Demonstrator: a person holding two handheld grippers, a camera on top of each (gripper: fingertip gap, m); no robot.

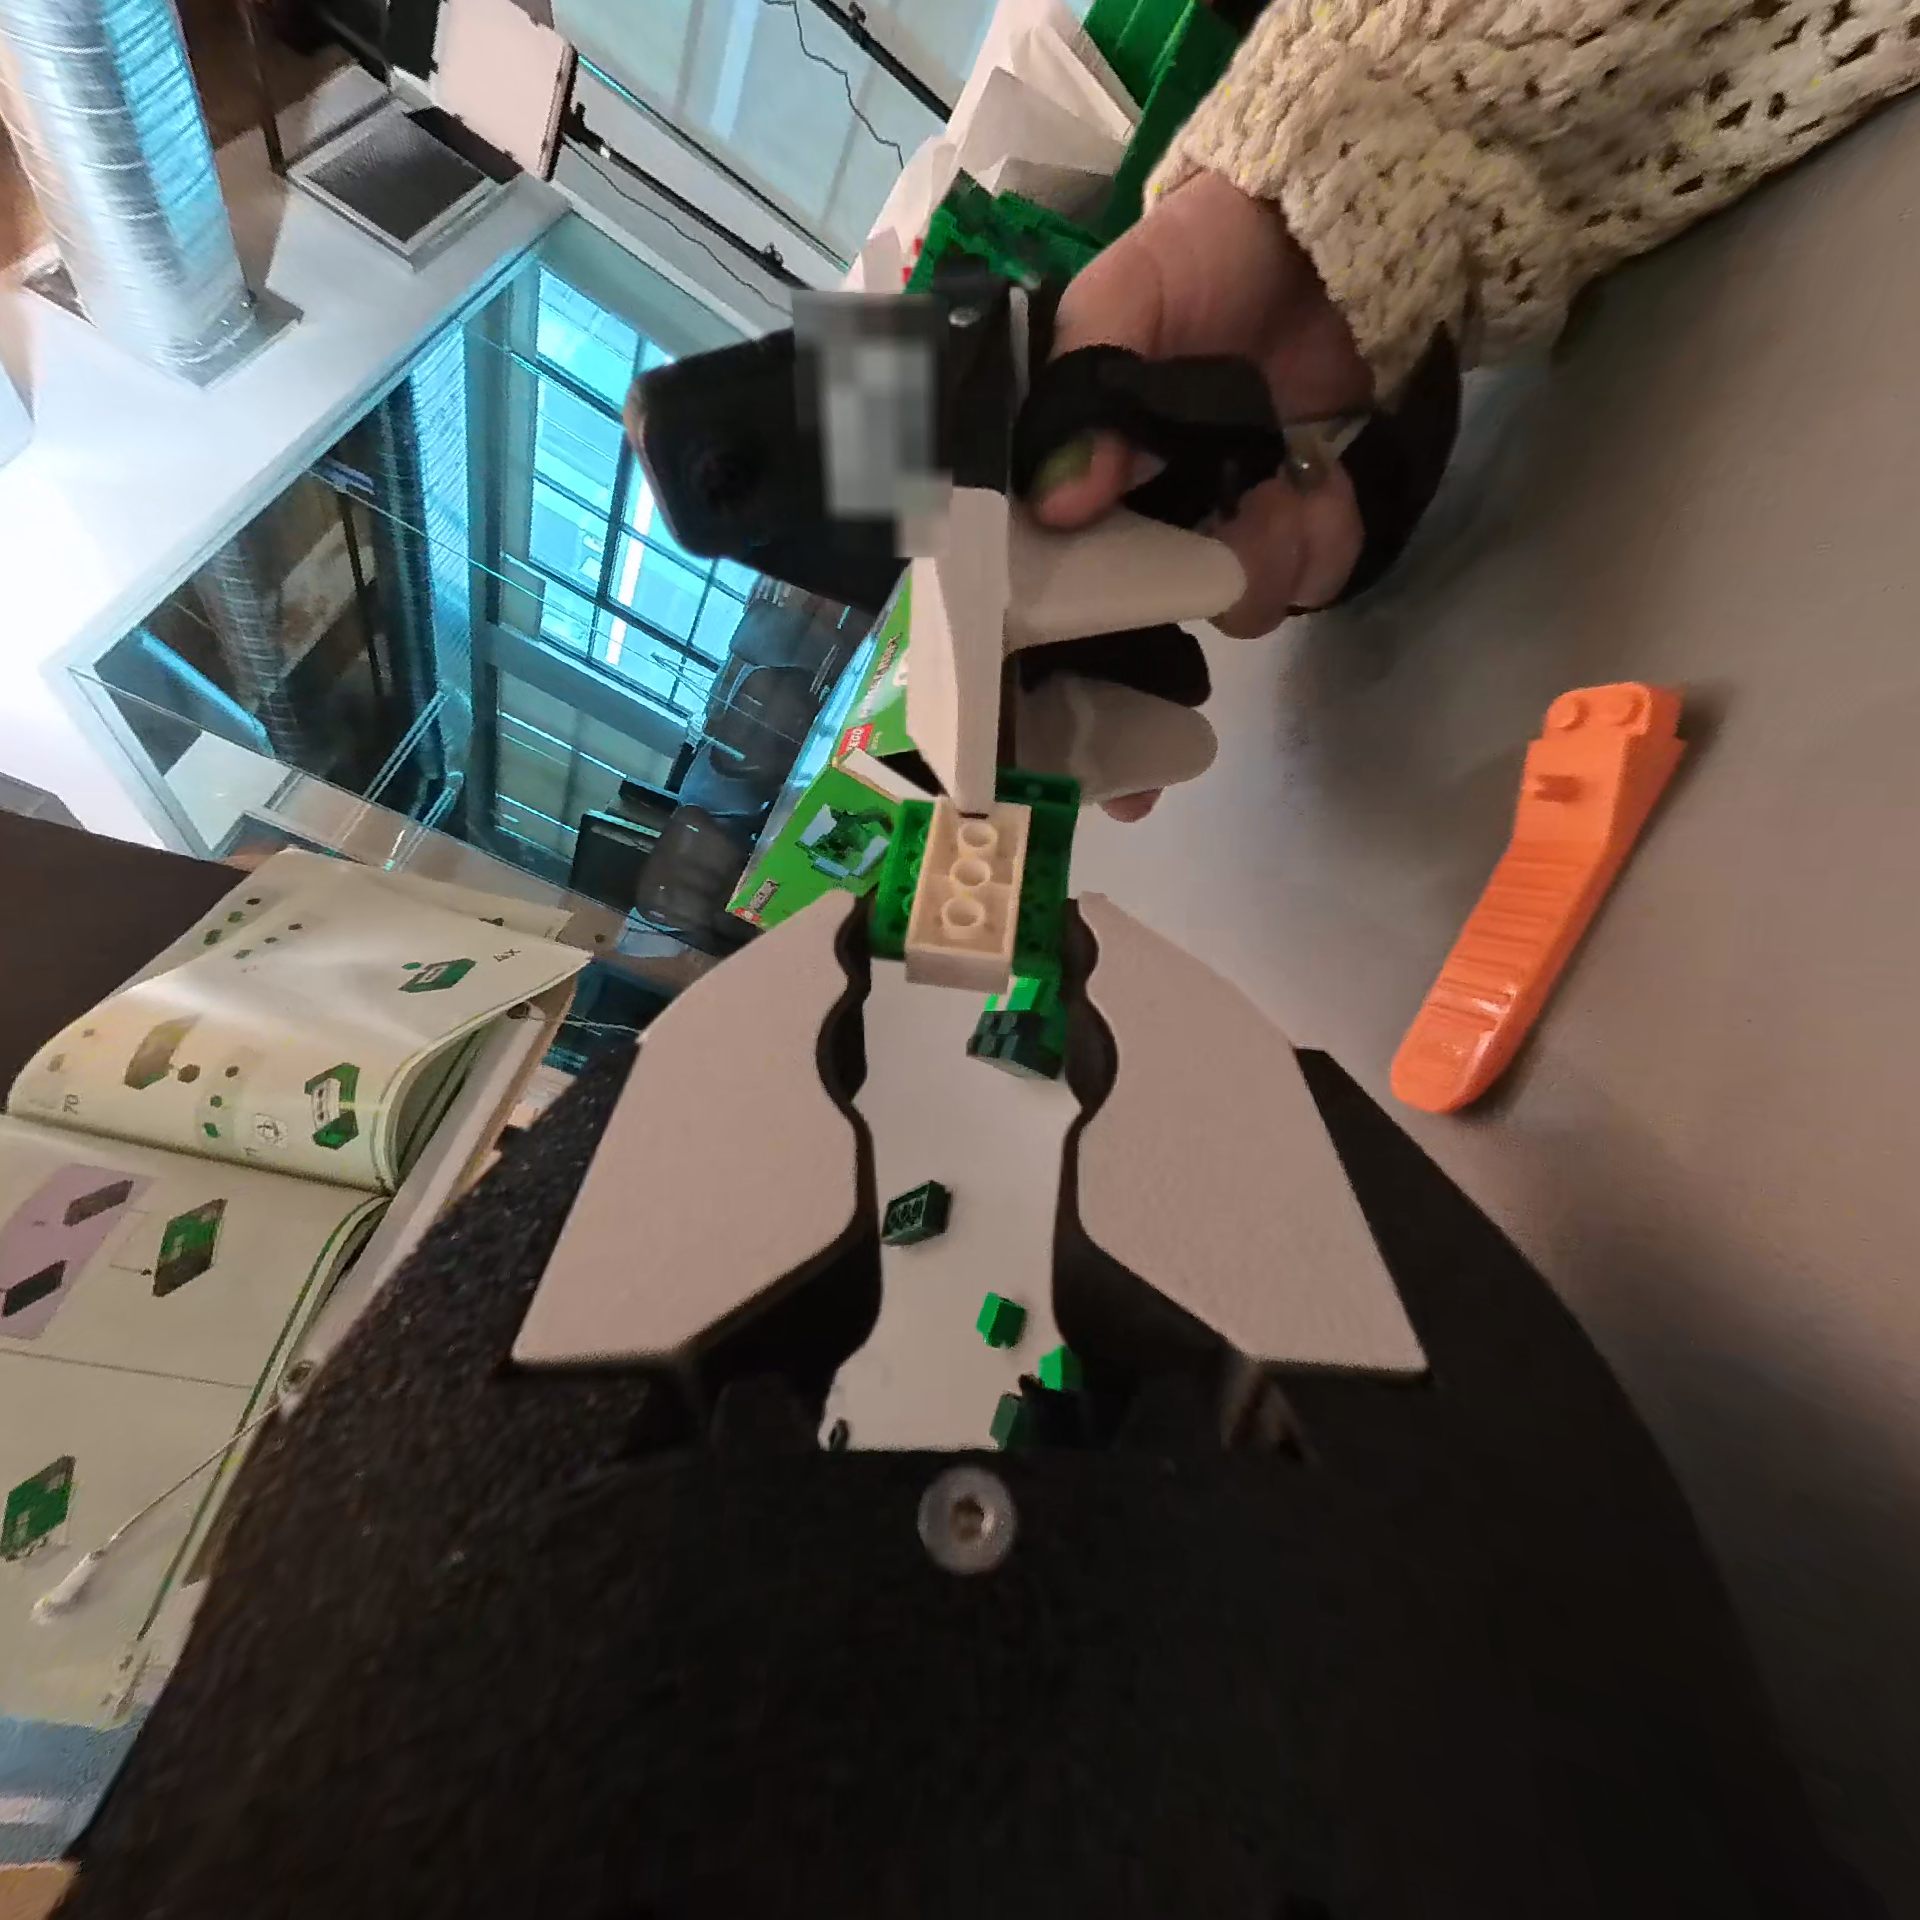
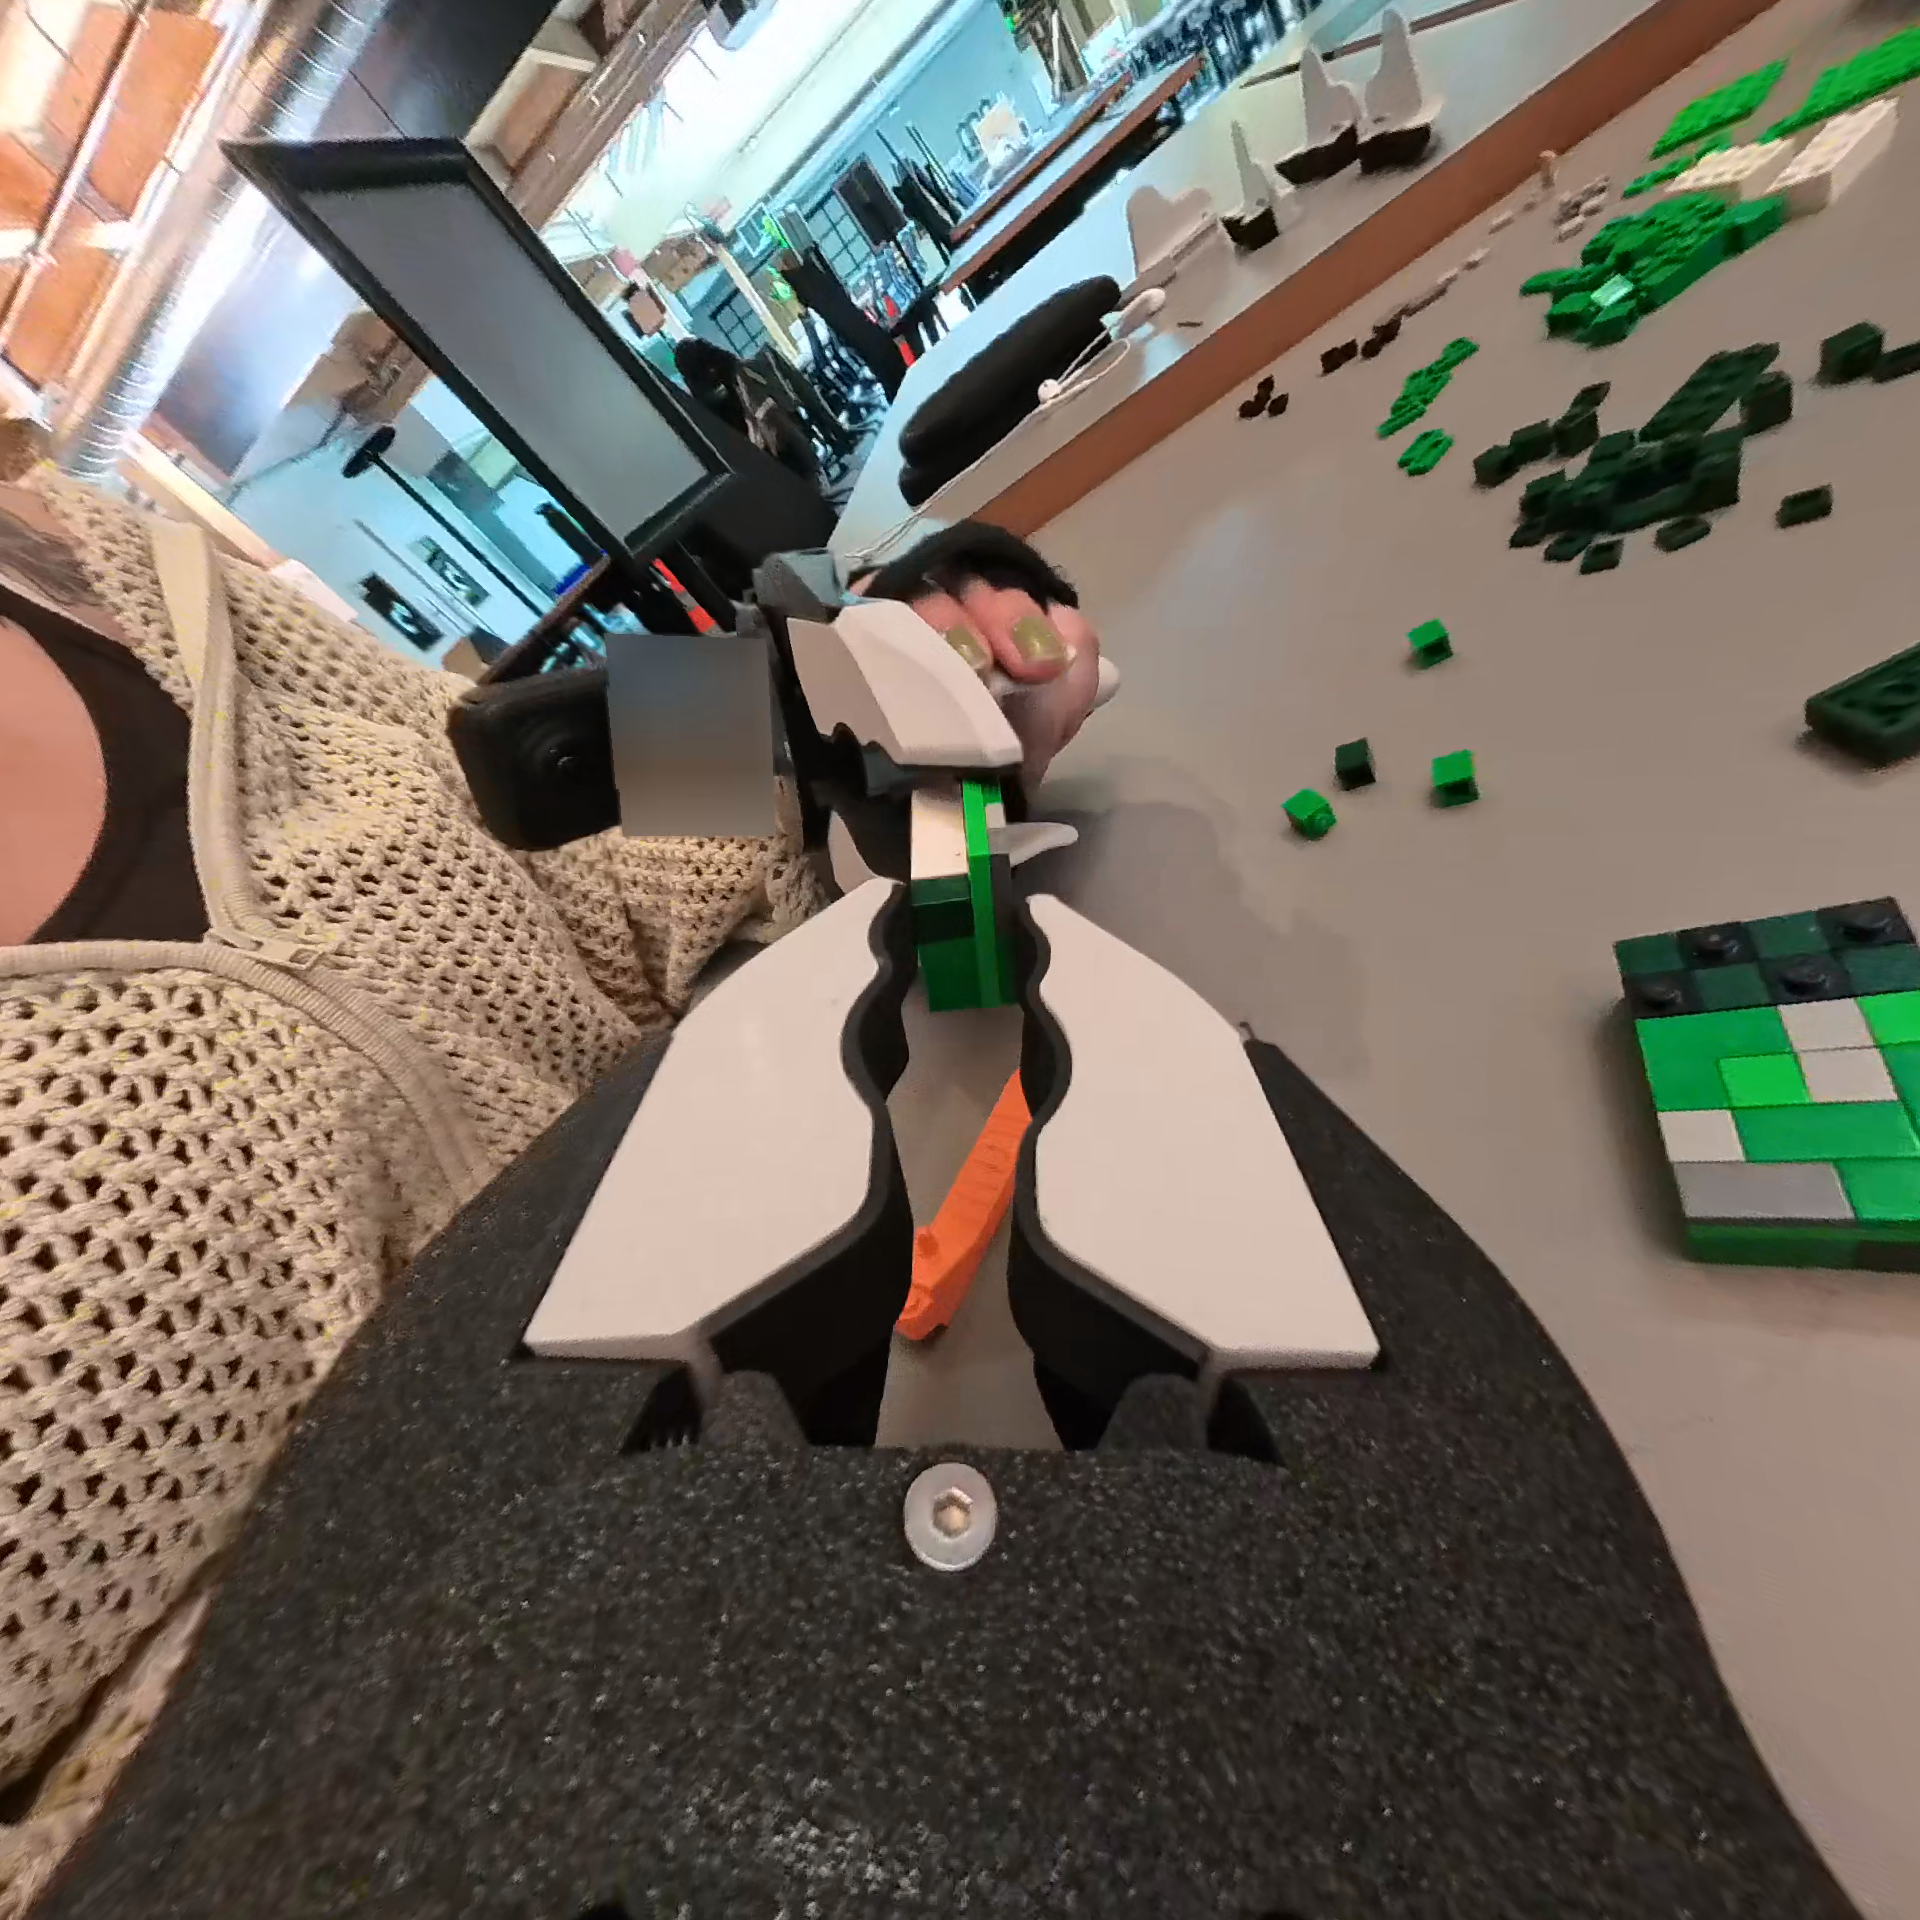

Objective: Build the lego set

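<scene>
Holding a small green lego assembly in the air above the grey tabletop, both grippers meet tip to tip. The left gripper has its fingers clamped on the assembly's sides, a white brick facing up. The right gripper grips the same assembly from the opposite end, fingers closed against it. An orange brick separator lies on the tabletop nearby. An open instruction booklet rests to one side. Loose green bricks and a finished green tile panel sit farther off.
</scene>
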